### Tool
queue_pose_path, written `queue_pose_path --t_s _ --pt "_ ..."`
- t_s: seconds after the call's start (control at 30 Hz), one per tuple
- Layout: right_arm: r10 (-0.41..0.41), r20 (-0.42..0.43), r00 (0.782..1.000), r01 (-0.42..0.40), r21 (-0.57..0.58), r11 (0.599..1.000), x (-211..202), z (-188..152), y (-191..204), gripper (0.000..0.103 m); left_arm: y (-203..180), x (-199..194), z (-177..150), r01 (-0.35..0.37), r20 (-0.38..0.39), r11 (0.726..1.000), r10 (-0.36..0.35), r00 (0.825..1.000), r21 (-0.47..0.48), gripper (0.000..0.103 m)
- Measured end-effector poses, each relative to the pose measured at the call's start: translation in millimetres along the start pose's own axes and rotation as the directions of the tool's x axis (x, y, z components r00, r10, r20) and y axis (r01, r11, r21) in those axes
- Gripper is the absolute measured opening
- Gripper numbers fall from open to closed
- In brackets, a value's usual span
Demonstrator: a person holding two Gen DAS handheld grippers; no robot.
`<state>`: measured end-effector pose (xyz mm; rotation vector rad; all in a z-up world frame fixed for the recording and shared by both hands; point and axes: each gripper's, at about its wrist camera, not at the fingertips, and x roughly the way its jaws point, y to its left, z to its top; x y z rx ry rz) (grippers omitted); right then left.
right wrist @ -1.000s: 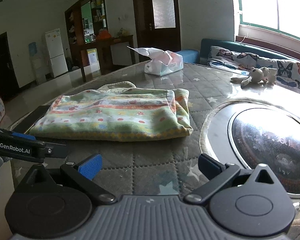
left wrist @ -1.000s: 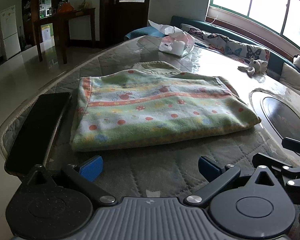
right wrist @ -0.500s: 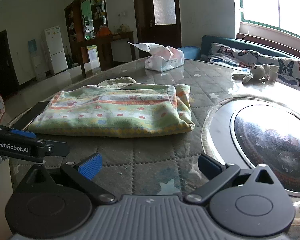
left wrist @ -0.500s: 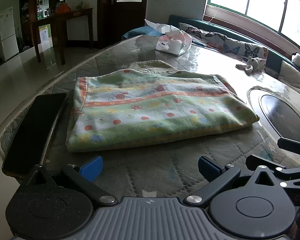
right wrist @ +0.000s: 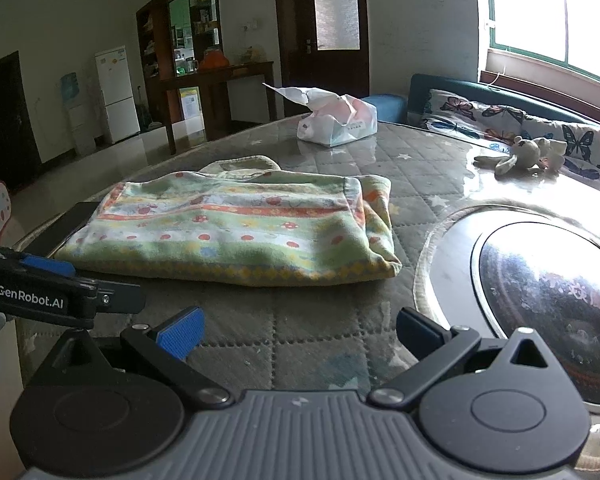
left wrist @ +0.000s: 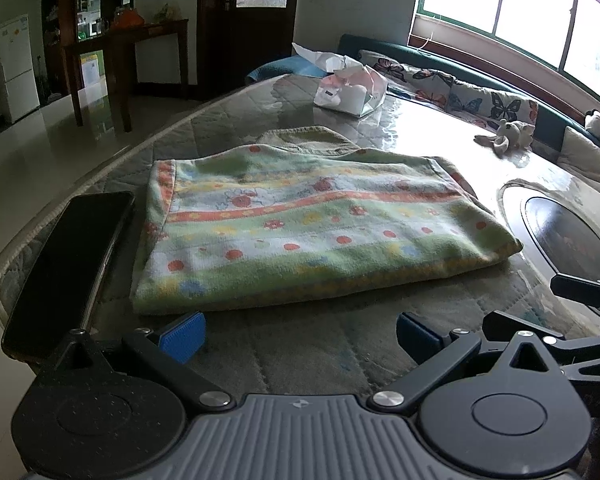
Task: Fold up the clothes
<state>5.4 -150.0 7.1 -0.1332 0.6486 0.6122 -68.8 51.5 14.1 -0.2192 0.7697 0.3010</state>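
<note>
Both tools were held low over the near edge of the quilted table (left wrist: pixel 236 120), each short of the folded towel (left wrist: pixel 308 236). The left gripper (left wrist: pixel 300 330) had its jaws spread wide and empty, blue pads clear of the cloth; the right gripper (right wrist: pixel 300 330) was likewise wide apart and held nothing. The folded towel, green with orange stripes and red dots, lay flat on the table just beyond both sets of fingertips, apart from them. A dark phone (left wrist: pixel 66 272) lay just beside the towel's left edge, at the table's rim. To the right of the towel sat a round glass inset (right wrist: pixel 548 280) in the table surface. A beige garment edge (left wrist: pixel 304 140) showed from behind the towel, touching it. Farther back from the towel stood a crumpled tissue pack (left wrist: pixel 350 90), and well to its right a small stuffed toy (right wrist: pixel 520 154) lay near the table's far side.
</note>
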Motion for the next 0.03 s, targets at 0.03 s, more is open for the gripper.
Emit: queue_pose_path --t_s 0.03 --pt "0.000 -0.001 1.000 0.000 -0.001 1.000 0.6 -0.1 0.2 0.103 0.1 0.5 -0.2 0.004 -0.002 1.000 -0.004 1.000 0.000 0.103"
